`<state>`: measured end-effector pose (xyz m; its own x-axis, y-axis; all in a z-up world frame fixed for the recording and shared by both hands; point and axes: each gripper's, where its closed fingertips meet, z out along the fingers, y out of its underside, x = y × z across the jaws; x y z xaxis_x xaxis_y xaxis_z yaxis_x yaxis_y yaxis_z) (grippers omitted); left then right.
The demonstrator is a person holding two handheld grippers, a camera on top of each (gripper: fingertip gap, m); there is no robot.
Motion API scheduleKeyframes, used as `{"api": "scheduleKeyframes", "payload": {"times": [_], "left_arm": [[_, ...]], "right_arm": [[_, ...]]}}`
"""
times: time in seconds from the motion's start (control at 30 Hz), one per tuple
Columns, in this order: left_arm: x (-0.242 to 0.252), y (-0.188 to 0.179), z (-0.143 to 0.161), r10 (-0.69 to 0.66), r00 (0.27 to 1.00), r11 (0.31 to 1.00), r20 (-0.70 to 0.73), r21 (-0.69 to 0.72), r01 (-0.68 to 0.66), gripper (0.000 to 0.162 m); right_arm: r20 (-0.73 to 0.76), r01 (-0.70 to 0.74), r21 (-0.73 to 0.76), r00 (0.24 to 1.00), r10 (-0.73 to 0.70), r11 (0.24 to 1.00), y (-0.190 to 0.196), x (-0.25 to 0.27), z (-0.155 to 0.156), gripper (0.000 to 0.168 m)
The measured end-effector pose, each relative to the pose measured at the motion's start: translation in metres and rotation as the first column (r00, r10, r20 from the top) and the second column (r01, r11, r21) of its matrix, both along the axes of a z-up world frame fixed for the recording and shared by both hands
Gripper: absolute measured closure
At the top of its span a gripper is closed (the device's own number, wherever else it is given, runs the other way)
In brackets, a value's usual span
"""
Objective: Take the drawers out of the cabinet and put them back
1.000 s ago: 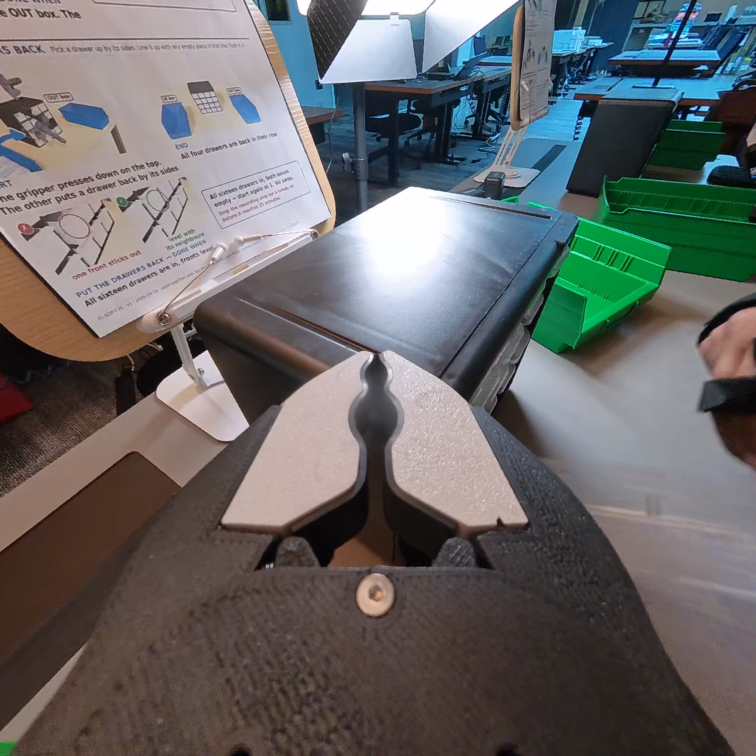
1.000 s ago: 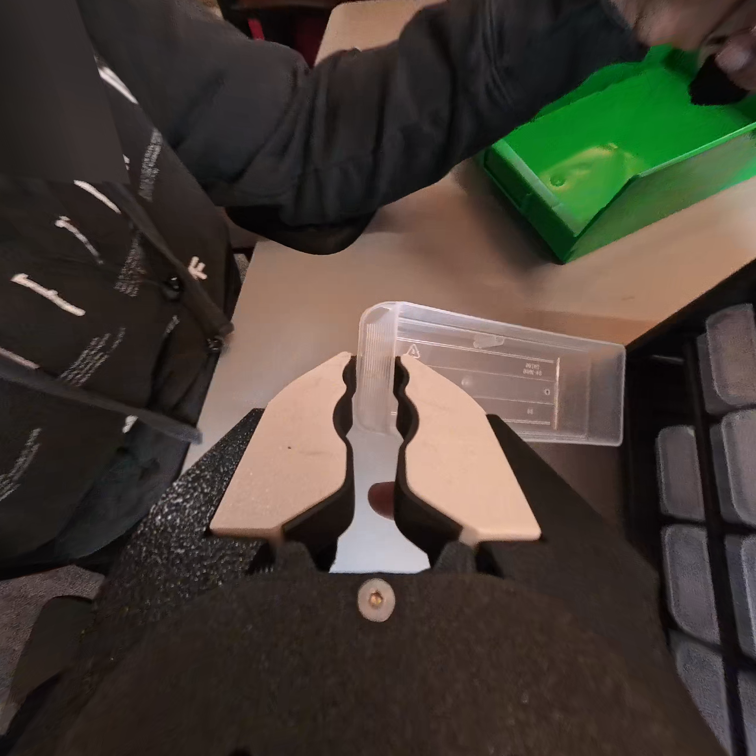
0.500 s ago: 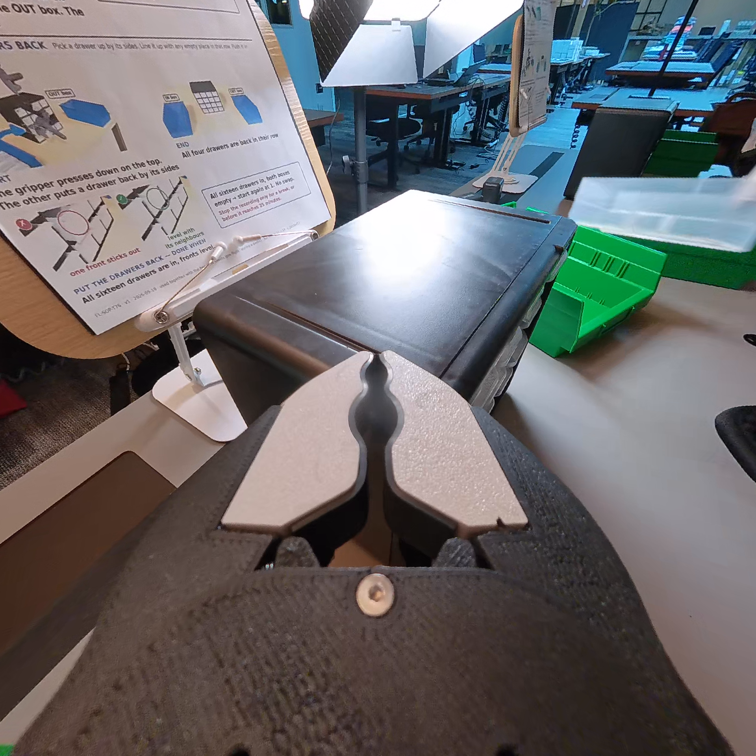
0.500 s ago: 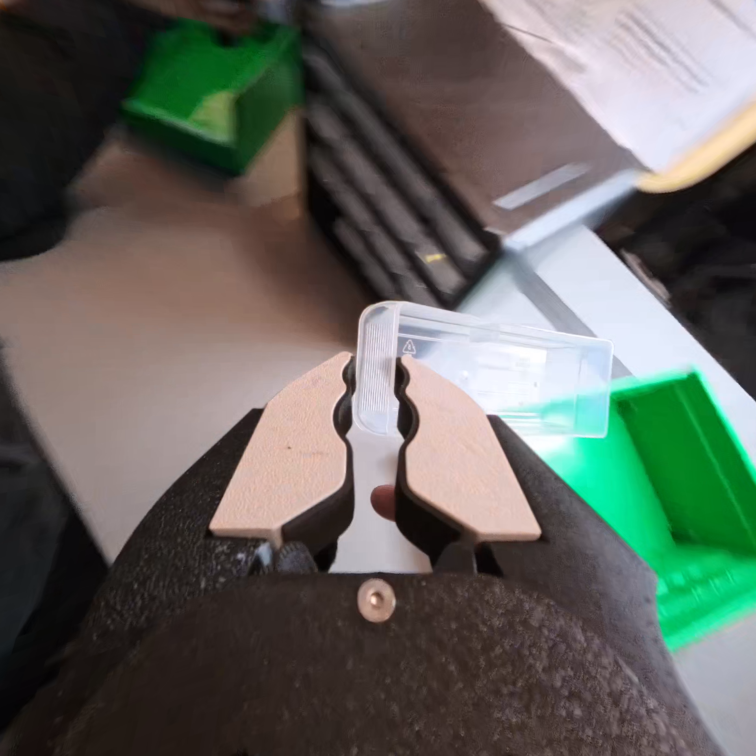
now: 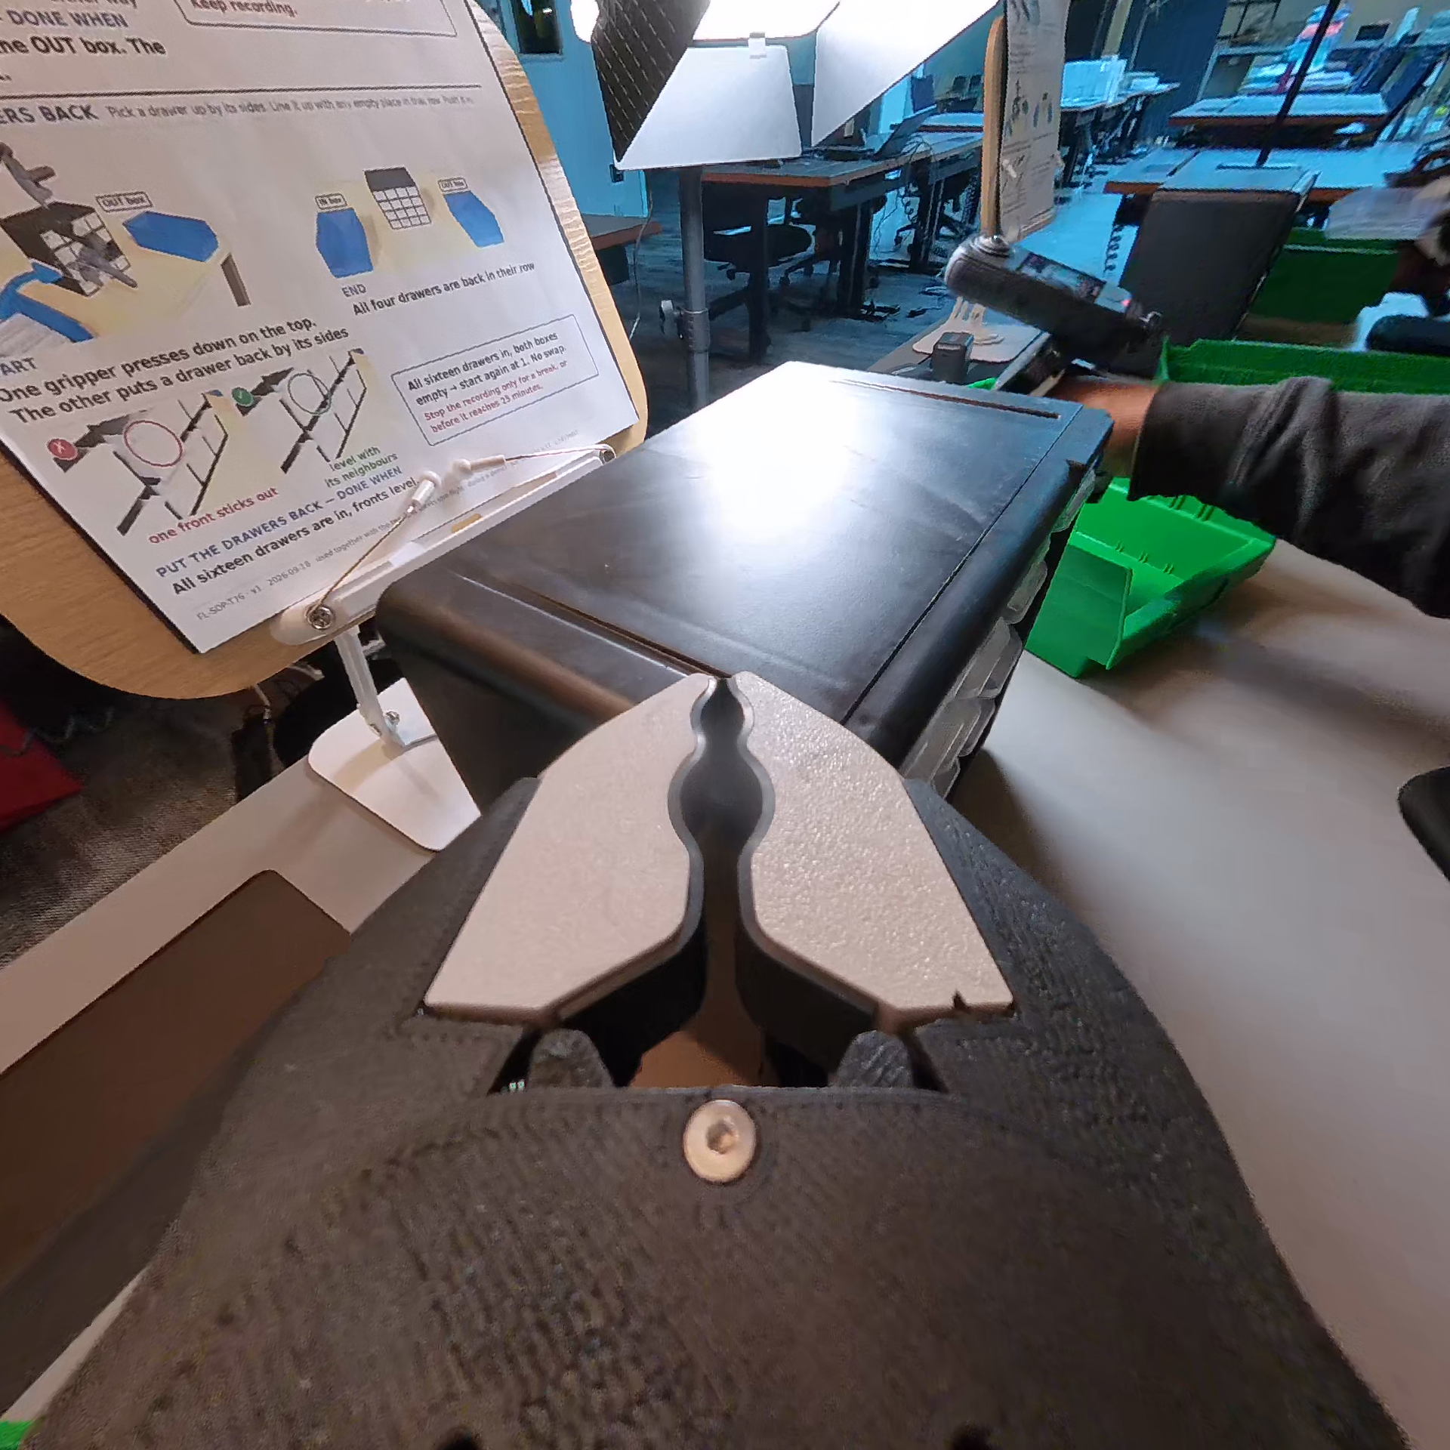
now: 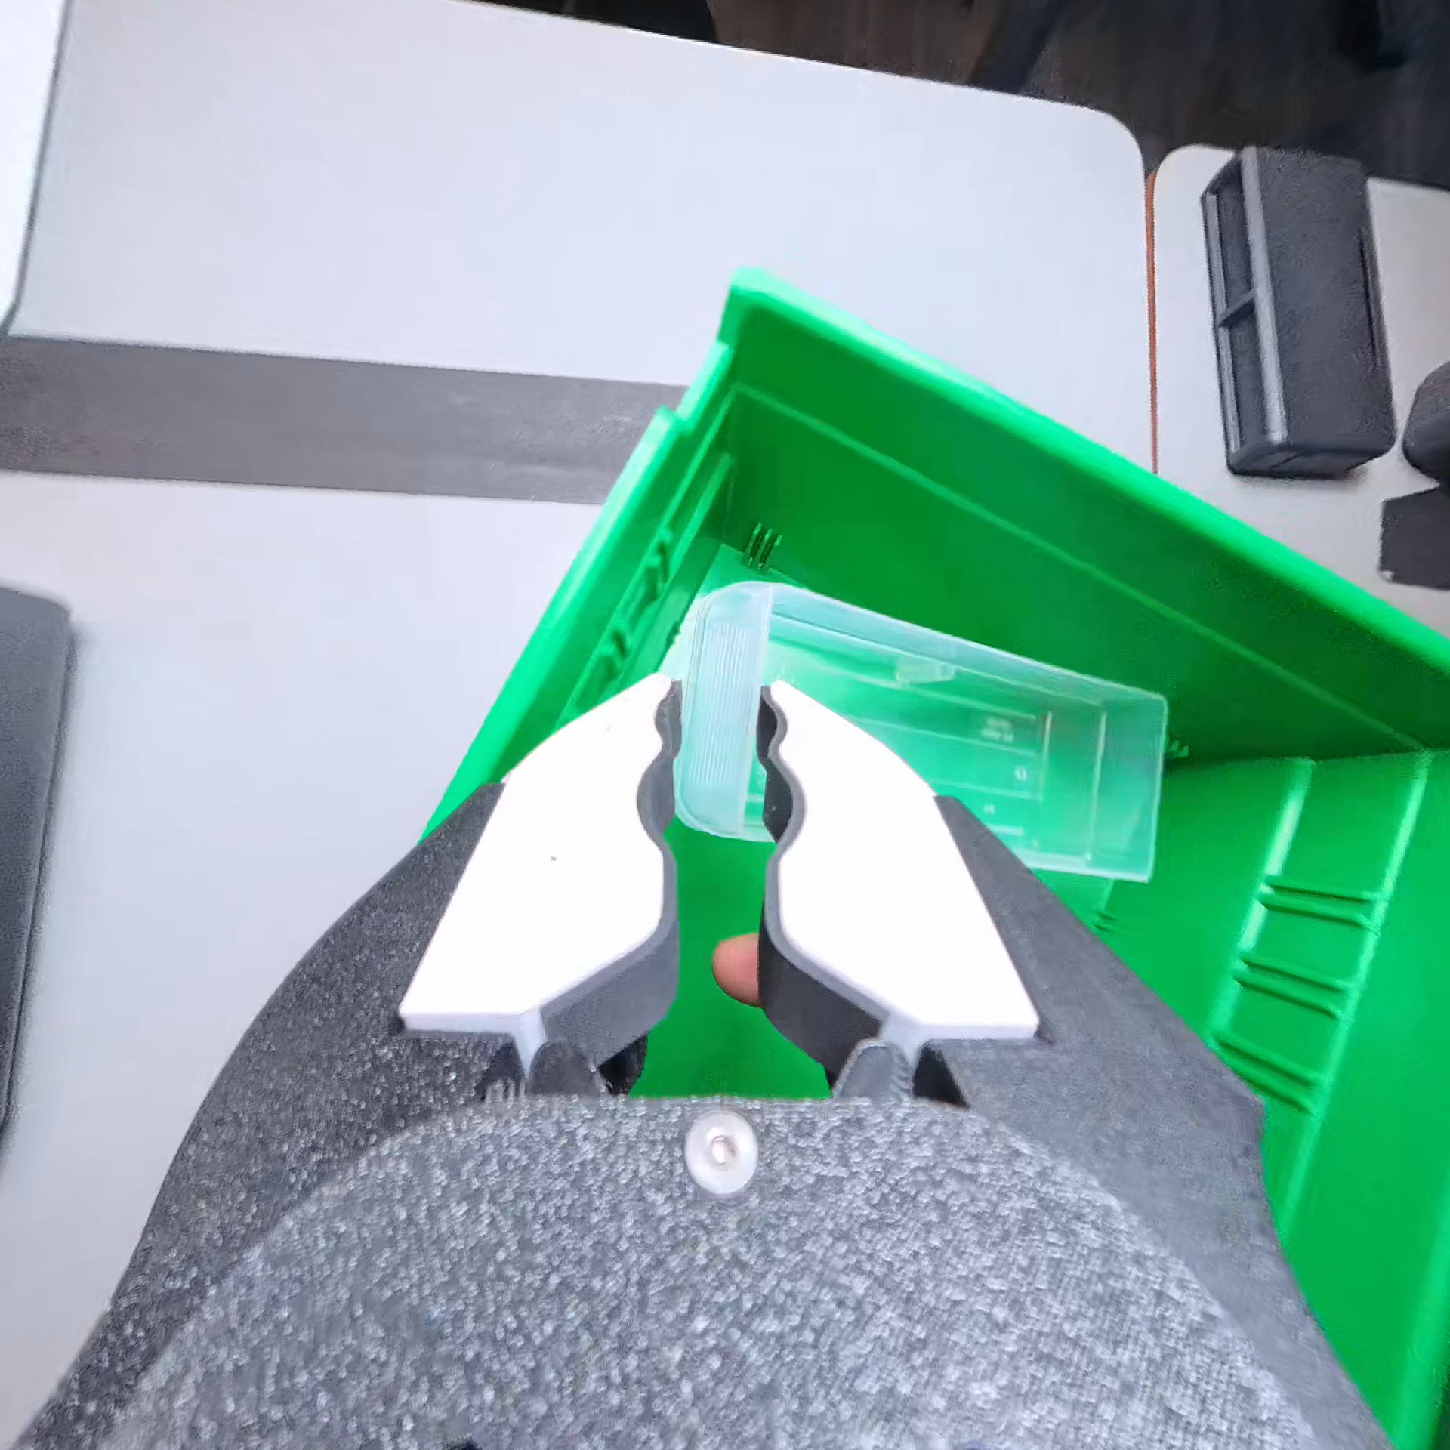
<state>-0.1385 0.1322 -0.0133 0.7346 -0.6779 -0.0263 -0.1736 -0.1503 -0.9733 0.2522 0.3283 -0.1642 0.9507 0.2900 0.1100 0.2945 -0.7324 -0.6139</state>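
Note:
The black drawer cabinet [image 5: 785, 533] stands on the table, seen from behind its top in the left wrist view; a few clear drawer fronts [image 5: 996, 667] show down its right side. My left gripper [image 5: 722, 684] is shut and empty, just at the cabinet's near top edge. My right gripper [image 6: 718, 690] is shut on the front end of a clear plastic drawer [image 6: 941, 745] and holds it inside a green bin [image 6: 1020, 486], near its corner. The right gripper [image 5: 1051, 302] and a dark sleeve [image 5: 1295, 471] also show beyond the cabinet in the left wrist view.
An instruction sheet on a wooden stand [image 5: 275, 275] leans left of the cabinet. A second green bin [image 5: 1138, 581] lies right of the cabinet, with more green bins [image 5: 1318, 275] behind. A black cabinet [image 6: 1287, 314] sits on a neighbouring table.
My right gripper swung the clear drawer away from the cabinet and lowered it into the green bin. My left gripper has stayed shut by the cabinet top.

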Motion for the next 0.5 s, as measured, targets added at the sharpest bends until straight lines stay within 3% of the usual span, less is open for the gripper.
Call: {"api": "scheduleKeyframes", "payload": {"times": [0.17,0.3,0.5], "left_arm": [[0.000,0.000,0.000,0.002,1.000,1.000,-0.021,0.008,-0.002,0.162],[0.000,0.000,0.000,-0.008,1.000,1.000,-0.007,0.005,0.008,0.162],[0.000,0.000,0.000,-0.010,1.000,1.000,-0.004,0.005,0.010,0.162]], "right_arm": [[-0.119,0.073,-0.031,0.990,-0.077,0.997,0.023,0.002,-0.014,0.151],[-0.116,0.069,-0.057,0.990,-0.075,0.996,0.028,0.001,-0.021,0.152],[-0.159,0.022,-0.004,0.987,-0.023,1.000,0.024,-0.001,-0.002,0.145]]}}
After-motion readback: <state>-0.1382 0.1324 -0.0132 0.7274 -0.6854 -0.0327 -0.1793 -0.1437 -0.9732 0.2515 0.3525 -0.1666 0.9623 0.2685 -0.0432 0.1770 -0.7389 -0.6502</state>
